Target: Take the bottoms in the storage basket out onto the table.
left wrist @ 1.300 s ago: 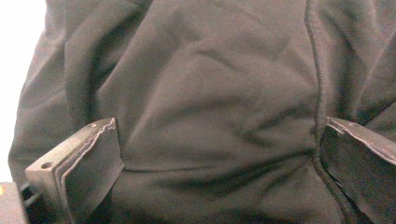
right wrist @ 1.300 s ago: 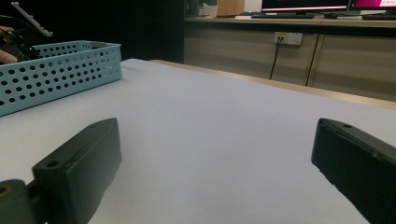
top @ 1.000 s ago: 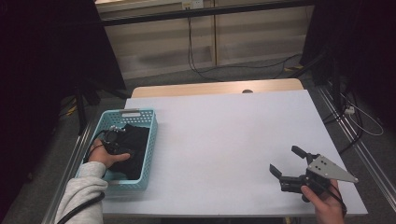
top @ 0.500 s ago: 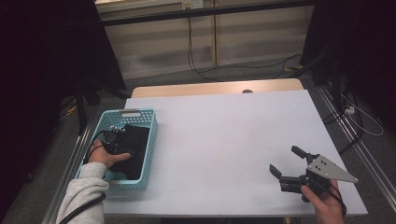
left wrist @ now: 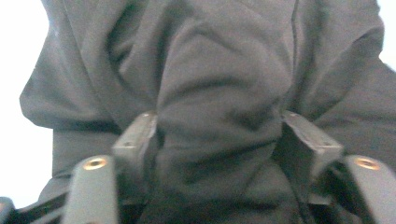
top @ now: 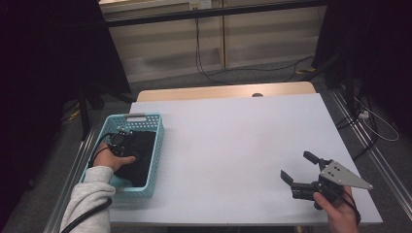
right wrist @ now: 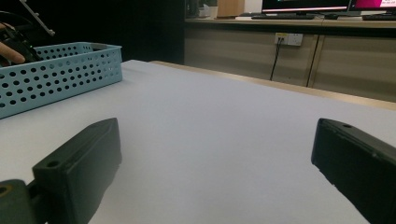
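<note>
Since the earlier frames the left tool [top: 127,144] has kept its place inside the blue basket [top: 145,187], with only a slight shift of the hand [top: 115,159] and grey sleeve [top: 90,194] over the rim; its jaws have just been closing, with a fold of the dark cloth [left wrist: 219,116] between them. The right tool [top: 302,171] has not moved.

Left tool: in the left gripper view, both black jaws stand either side of a raised fold of dark grey cloth, and the inner faces of both are against it. The fold bulges up between them. Finding: grasping the dark cloth.

Dark cloth: lies inside the blue basket at the near left corner of the counter [top: 233,145], covering most of the basket floor. In the high view it shows as a black mass [top: 138,160] under and beside the left tool.

Right tool: held low over the near right part of the counter, well apart from the basket. In the right gripper view [right wrist: 215,177] its jaws stand wide with bare counter surface between them. Finding: released, nothing held. The perforated basket wall [right wrist: 60,77] shows at the far left of that view.
</note>
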A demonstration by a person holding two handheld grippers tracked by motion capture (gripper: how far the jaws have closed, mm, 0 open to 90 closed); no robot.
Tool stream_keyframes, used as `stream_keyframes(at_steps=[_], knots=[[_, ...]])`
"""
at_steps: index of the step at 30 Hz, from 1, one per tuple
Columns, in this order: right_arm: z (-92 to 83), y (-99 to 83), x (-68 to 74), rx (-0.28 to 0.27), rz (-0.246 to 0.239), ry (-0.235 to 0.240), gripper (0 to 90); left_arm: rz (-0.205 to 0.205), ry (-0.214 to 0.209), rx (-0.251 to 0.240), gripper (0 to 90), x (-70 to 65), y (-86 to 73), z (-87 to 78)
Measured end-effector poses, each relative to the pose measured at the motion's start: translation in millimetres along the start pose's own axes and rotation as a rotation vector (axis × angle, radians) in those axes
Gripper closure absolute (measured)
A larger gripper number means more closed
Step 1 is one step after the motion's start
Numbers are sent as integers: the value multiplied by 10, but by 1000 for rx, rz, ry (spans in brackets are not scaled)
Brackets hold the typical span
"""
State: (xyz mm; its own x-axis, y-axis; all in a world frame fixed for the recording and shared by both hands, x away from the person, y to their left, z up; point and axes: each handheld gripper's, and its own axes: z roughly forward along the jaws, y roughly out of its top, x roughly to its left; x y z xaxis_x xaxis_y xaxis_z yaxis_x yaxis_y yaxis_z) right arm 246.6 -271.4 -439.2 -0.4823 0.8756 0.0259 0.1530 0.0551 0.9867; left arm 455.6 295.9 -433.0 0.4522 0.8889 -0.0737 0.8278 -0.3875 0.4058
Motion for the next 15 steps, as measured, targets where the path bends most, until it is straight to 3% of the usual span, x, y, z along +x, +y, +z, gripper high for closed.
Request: stream_keyframes(at_steps=[2, 5, 6, 12, 15], knots=[[-1, 1, 2, 0, -2, 1, 7, 0, -7, 4, 491, -13, 13, -8], [0, 0, 3, 3, -1, 0, 7, 5, -10, 12, 550, -27, 30, -11], [0, 0, 3, 3, -1, 0, 7, -12, -13, 9, 573, -38, 33, -8], [4, -8, -3, 5, -1, 0, 7, -29, -28, 10, 651, -40, 44, -12], [3, -8, -7, 5, 1, -2, 7, -60, -38, -1, 664, -35, 31, -18]])
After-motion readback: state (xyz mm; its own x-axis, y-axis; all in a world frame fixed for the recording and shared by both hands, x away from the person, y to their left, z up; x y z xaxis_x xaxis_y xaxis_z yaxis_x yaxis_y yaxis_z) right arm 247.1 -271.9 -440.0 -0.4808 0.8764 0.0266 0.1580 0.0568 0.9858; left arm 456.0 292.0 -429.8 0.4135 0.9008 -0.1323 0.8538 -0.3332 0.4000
